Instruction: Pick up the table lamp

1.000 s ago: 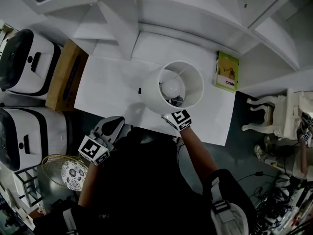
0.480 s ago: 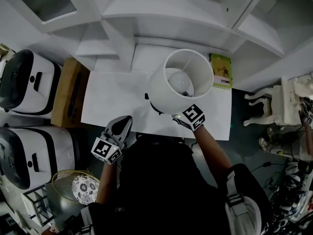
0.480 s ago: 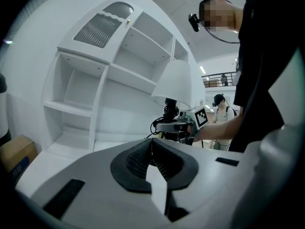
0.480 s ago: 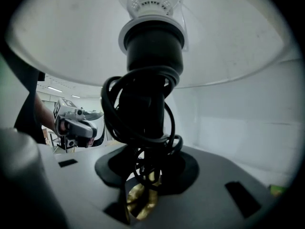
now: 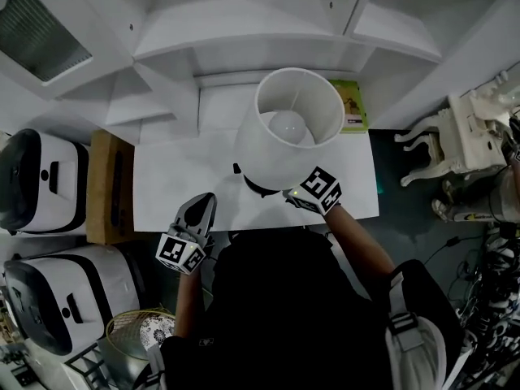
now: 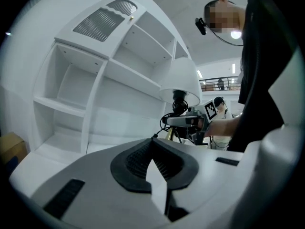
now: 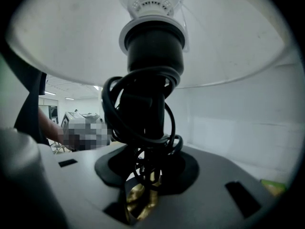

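Right gripper view shows the right gripper [image 7: 145, 175] clamped on the table lamp [image 7: 152, 46] at its cord-wrapped stem [image 7: 145, 123] — lamp apparently lifted, pick-up nearly done — while the left gripper [image 6: 153, 144] stays out of it, closed and empty.

Even overhead light keeps the white table [image 5: 179, 185] and shelves [image 5: 244, 23] bright in the head view, while the floor [image 5: 406, 218] sinks into murk. Both gripper views bow hard toward a black round border (wide-angle lenses). In the right gripper view the lampshade [image 7: 228, 42] glows pale, the lamp stem [image 7: 151, 113] a near-black silhouette, foreground soft.
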{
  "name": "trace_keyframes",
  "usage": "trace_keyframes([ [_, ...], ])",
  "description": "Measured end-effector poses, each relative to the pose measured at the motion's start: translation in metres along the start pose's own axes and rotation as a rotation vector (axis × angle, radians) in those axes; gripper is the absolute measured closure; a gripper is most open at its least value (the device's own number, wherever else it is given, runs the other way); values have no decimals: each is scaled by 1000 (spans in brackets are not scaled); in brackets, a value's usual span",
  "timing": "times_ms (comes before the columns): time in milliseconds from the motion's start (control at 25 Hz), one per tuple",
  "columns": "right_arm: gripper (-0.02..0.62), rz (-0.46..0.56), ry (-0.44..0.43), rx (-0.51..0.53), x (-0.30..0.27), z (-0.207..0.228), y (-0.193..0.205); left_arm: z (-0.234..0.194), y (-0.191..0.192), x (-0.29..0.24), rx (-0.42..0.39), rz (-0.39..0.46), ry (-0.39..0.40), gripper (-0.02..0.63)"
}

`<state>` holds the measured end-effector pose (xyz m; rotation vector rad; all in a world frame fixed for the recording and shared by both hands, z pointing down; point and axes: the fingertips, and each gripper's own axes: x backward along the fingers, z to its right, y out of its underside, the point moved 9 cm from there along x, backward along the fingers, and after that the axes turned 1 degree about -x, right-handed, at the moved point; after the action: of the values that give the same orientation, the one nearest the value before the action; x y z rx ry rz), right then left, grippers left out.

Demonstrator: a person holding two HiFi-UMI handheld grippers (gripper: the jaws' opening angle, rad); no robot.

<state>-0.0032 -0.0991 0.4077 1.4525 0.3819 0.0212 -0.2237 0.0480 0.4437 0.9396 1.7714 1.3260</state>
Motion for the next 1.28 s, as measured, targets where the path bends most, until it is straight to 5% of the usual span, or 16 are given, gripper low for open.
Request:
trace_keyframes([
  [480,468,-1,19,-17,16,6,-1,0,-8,-39,-34,-2,89,594],
  [1280,471,-6,23,-22,14,13,-1,-2,-6,-41,-34,-6,84,594],
])
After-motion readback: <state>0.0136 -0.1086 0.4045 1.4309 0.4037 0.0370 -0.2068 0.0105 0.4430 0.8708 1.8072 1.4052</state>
